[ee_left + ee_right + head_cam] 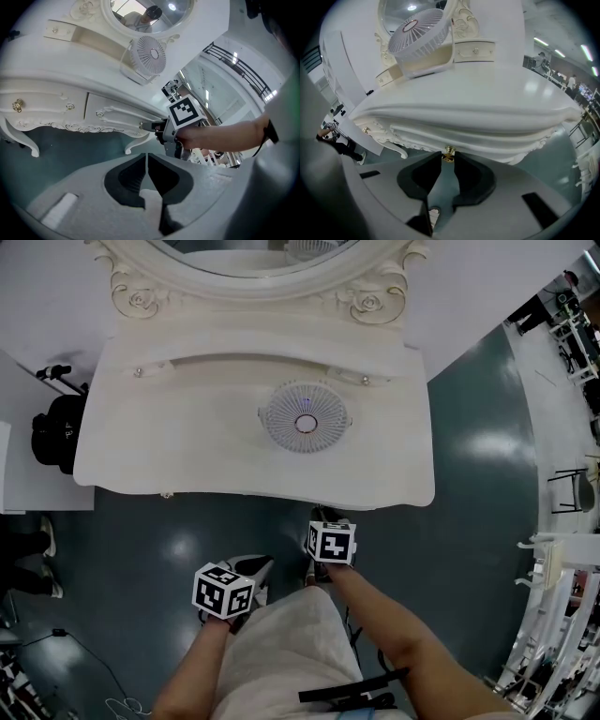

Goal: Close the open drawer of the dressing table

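The right gripper (448, 158) is clamped by its dark jaw tips on a small round gold knob (449, 151), which sits right at the tips. The knob belongs to the cream-white drawer front (117, 114) straight ahead of the jaws. It is a long panel with carved scrollwork along its lower edge, tucked under the overhanging lip of the tabletop. How far it stands out of its frame is hard to judge.

The left gripper (147, 157) hangs beside the right one and well short of the furniture, jaws pressed together on nothing.

Beyond both spreads the glossy white dressing table (187, 442), with curved legs. On its top, past the right gripper, stands a round white desk fan (304, 416), and behind that an oval mirror in an ornate carved frame (370, 304).
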The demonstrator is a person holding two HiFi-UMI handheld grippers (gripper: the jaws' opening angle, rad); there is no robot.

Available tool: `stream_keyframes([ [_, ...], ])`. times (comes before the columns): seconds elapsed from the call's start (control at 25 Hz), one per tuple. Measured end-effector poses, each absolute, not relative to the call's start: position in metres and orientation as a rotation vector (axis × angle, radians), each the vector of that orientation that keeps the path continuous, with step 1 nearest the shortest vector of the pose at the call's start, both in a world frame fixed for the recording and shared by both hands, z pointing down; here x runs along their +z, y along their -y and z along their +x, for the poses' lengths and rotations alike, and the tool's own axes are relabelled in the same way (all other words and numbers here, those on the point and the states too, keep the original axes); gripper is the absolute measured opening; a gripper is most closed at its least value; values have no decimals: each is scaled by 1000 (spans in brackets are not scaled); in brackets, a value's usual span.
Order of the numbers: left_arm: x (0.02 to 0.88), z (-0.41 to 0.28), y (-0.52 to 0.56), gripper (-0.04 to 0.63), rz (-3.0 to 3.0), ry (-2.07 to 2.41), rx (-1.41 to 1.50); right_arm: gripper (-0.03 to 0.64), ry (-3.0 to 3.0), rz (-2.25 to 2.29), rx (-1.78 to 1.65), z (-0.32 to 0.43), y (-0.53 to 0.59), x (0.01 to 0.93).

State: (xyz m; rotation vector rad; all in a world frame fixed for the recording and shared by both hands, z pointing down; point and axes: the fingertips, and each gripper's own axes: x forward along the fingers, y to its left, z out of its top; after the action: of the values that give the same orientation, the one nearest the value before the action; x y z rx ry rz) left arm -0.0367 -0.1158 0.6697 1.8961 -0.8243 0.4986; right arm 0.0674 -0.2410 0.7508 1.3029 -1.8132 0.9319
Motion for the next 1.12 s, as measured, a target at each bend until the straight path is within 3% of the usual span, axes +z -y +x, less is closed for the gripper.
stream_keyframes([
  [0.8, 666, -41, 124, 11, 1902, 848, 477, 95, 1812, 1214, 949, 65, 253, 751],
  [1.12, 655, -54, 116, 12, 1913, 869, 474, 163, 1815, 1125, 991, 56, 246, 744],
])
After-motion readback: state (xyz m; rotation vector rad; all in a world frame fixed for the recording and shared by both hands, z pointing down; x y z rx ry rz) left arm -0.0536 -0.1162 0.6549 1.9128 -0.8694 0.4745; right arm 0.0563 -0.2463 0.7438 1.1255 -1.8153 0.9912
